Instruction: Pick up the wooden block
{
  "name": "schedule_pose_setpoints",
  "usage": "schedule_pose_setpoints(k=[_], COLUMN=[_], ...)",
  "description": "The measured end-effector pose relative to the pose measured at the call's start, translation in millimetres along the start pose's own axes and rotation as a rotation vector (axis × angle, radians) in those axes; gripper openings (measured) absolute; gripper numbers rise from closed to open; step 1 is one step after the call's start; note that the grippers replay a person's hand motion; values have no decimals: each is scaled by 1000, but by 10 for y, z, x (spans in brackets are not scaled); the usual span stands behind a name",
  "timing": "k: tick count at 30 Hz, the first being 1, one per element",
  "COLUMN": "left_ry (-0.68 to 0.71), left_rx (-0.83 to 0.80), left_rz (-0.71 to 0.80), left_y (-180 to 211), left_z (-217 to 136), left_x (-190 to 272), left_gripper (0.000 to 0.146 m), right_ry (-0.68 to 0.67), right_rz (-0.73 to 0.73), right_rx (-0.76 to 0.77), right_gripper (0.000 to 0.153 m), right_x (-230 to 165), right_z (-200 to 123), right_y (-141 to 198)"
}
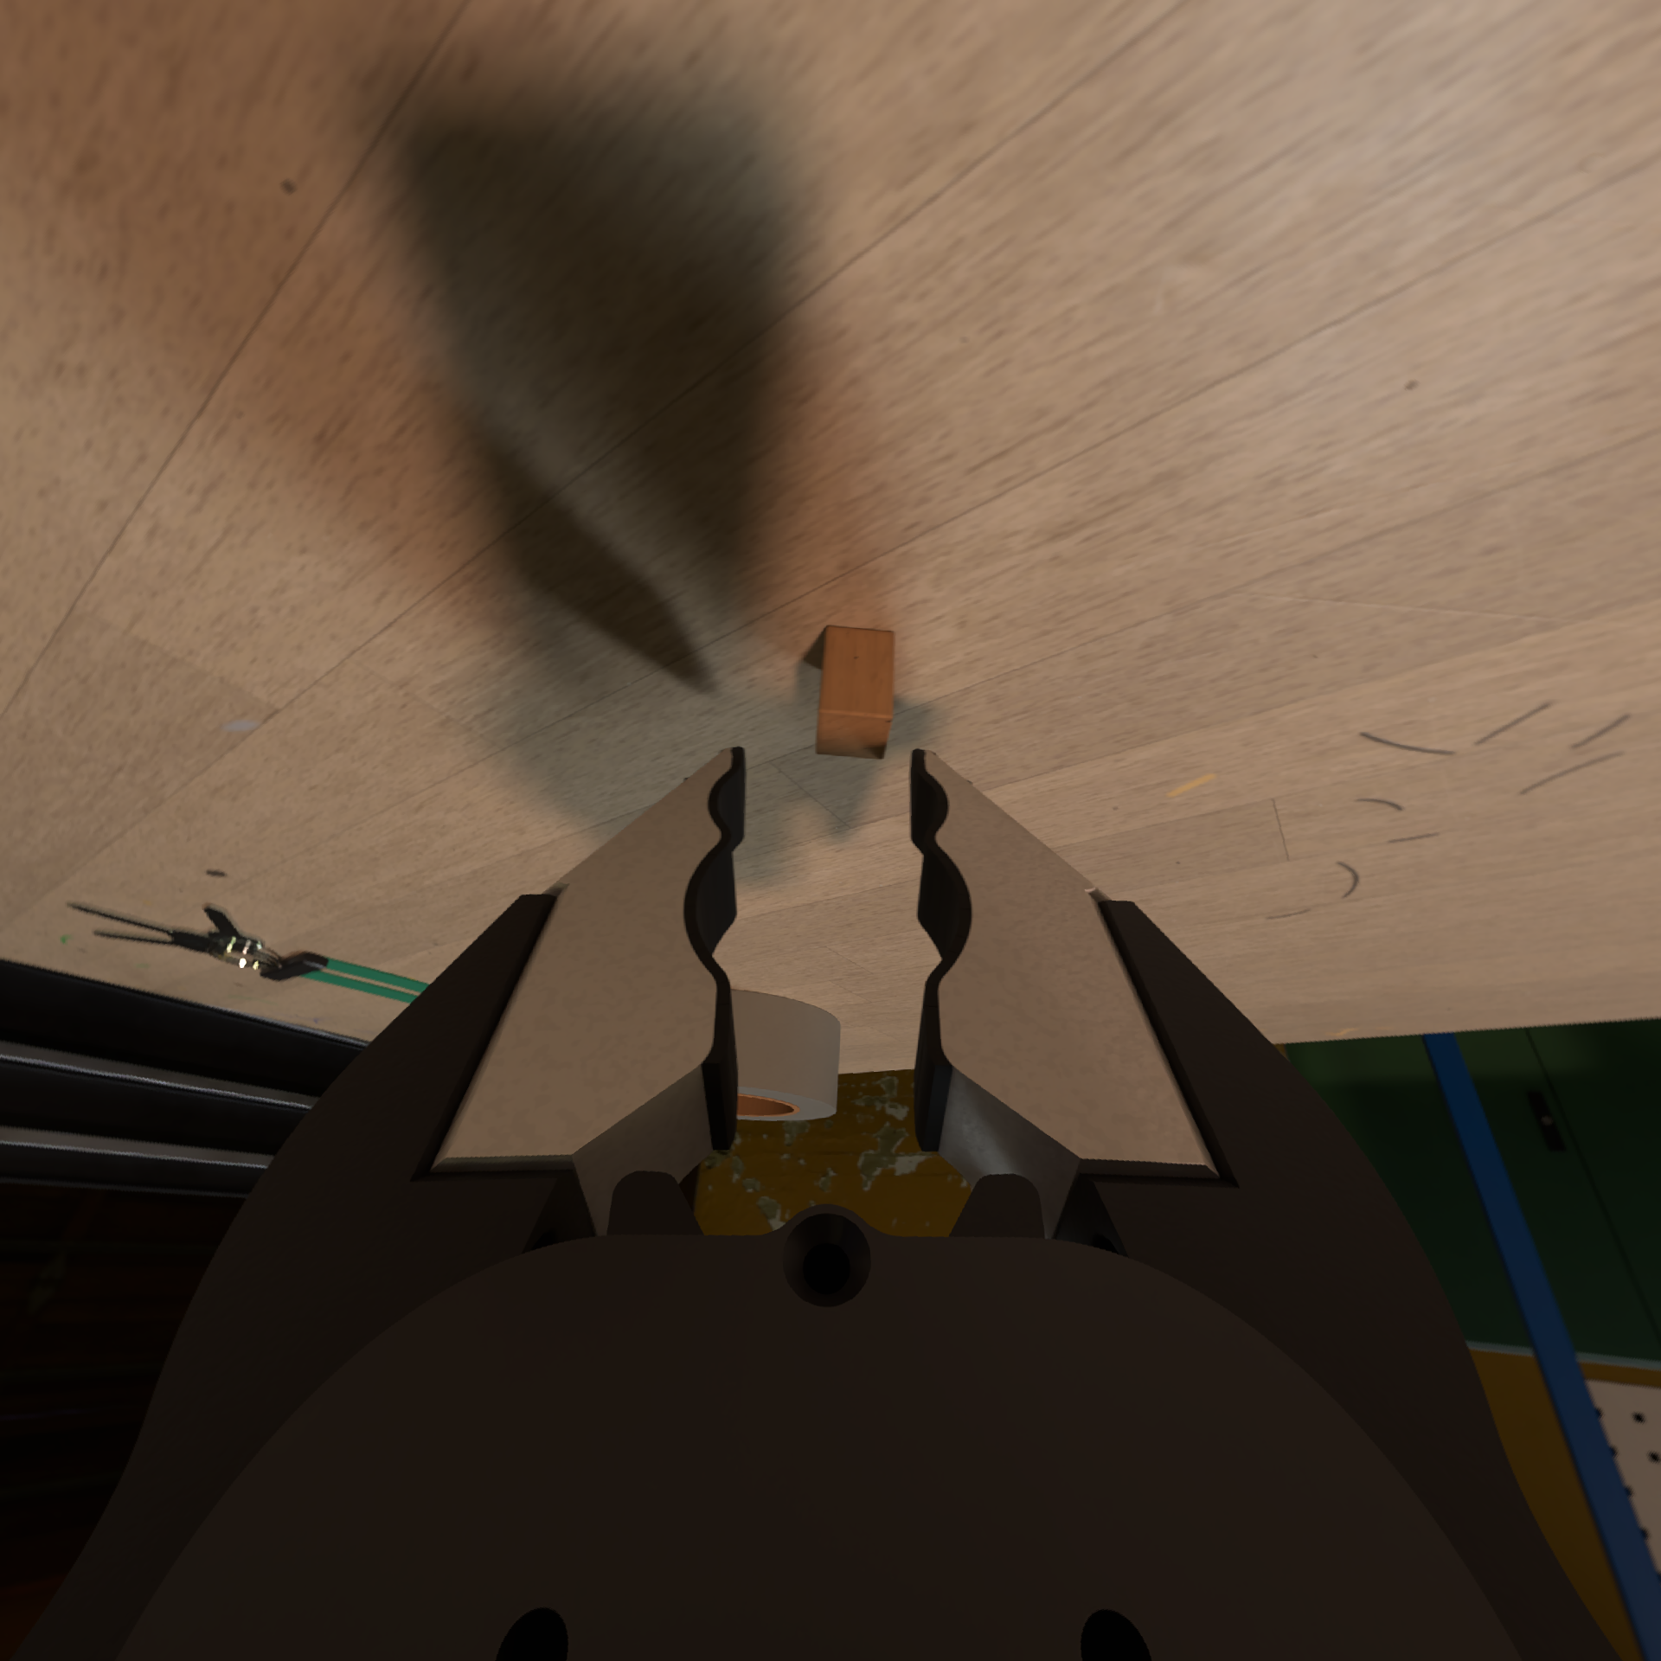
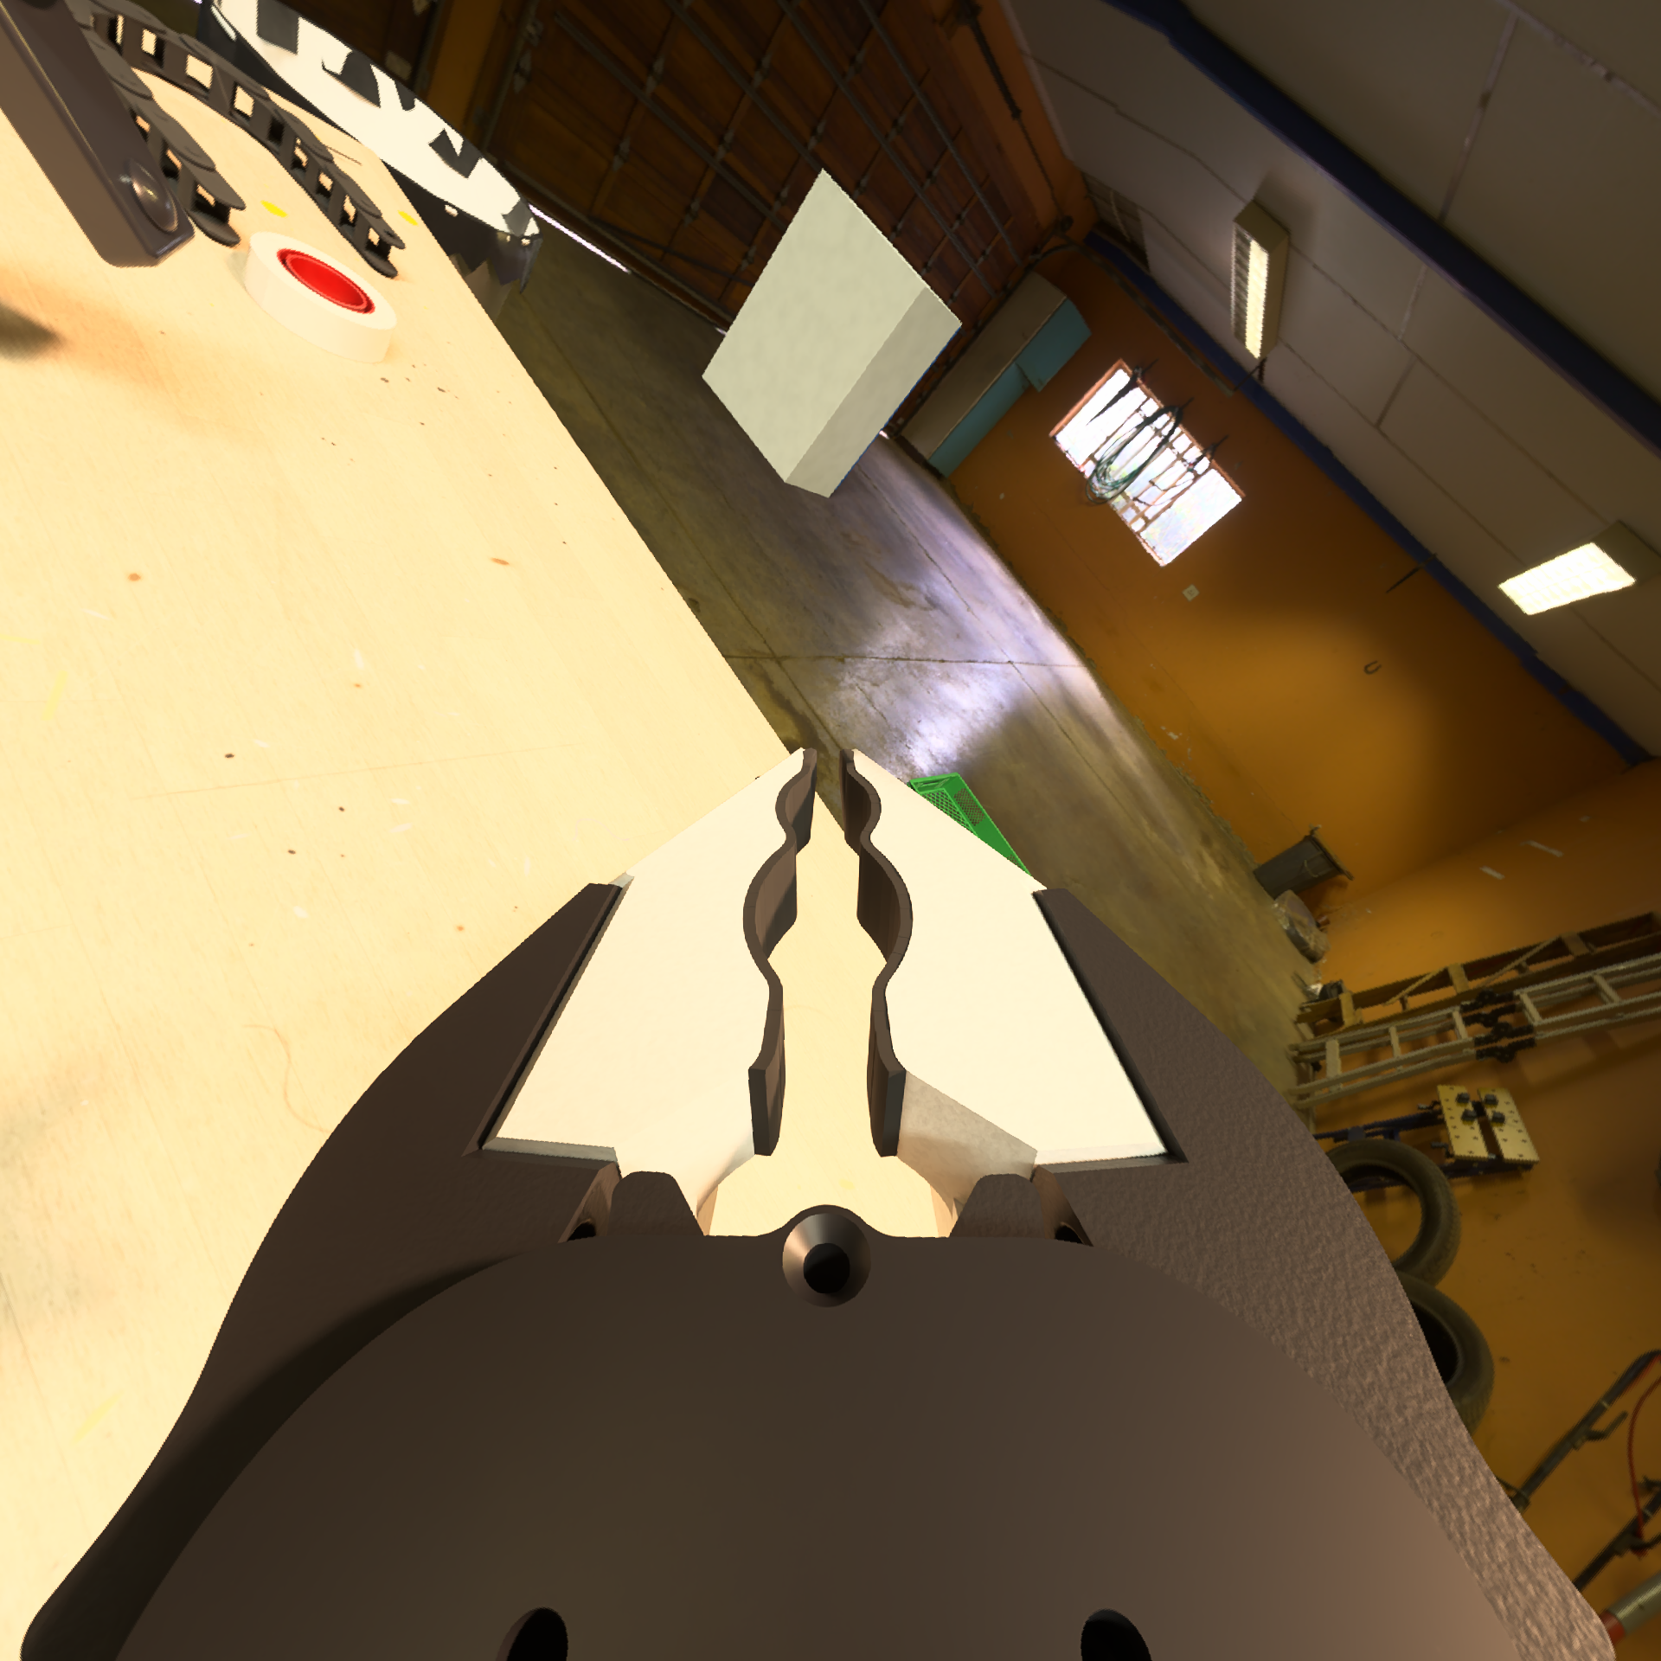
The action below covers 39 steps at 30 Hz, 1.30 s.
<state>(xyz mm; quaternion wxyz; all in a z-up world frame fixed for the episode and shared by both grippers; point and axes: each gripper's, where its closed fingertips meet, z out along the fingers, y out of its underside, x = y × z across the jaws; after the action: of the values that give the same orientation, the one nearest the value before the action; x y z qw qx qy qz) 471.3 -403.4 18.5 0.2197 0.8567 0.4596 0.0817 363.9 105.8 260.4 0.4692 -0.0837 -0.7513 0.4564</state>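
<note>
left wrist view, left to right: one pair of pliers [image 1: 216, 944] with green handles lies at the far left of the table [image 1: 1168, 359], well apart from everything else. one roll of pale tape [image 1: 791, 1070] sits near the table edge, partly hidden behind the left finger. the left gripper [image 1: 827, 764] is released, its jaws spread with clear table showing between them. one wooden block [image 1: 854, 690] rests on the table just beyond the fingertips, in line with the gap but not between the fingers and not touched by them. its long axis runs straight away from the camera, roughly parallel to the fingers — a short end face points back toward the gripper. a large soft shadow falls on the table to the upper left of the block.

right wrist view, left to right: one black link chain [image 2: 252, 108] curves across the far corner of the table [image 2: 270, 629], and one white tape roll with a red core [image 2: 319, 292] lies just beside it. the right gripper [image 2: 828, 764] is nearly clenched — only a narrow slit shows between the tips, and nothing is held. it hangs over the table edge. one white box [image 2: 827, 341] and one green crate [image 2: 966, 804] stand on the floor beyond. the wooden block does not show in this view.
</note>
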Motion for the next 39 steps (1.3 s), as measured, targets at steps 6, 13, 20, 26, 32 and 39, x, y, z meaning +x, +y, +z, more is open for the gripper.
schedule_pose_setpoints(k=[6,13,20,26,32,39], left_ry=[2,-8,-21,723,1362,1683], left_rx=[21,156,730,1394,1281,1129], left_rz=[58,18,83,504,911,1079], left_y=[-36,35,-180,-254,21,84], left_z=[-27,-240,-1117,-2578,-3244,-3464], left_x=[45,-22,4,1236,2357,3019], left_gripper=[14,14,14,14,14,14], right_ry=[-21,-41,-77,-190,-248,-464], right_rz=[-28,-36,-45,31,143,320], right_rx=[-20,-36,-20,154,440,770], right_gripper=[5,5,5,8,37,45], right_x=[-57,-105,-215,-548,-958,-1161], right_z=[35,72,127,179,131,-396], right_y=[29,61,-13,-442,-1210,-1822])
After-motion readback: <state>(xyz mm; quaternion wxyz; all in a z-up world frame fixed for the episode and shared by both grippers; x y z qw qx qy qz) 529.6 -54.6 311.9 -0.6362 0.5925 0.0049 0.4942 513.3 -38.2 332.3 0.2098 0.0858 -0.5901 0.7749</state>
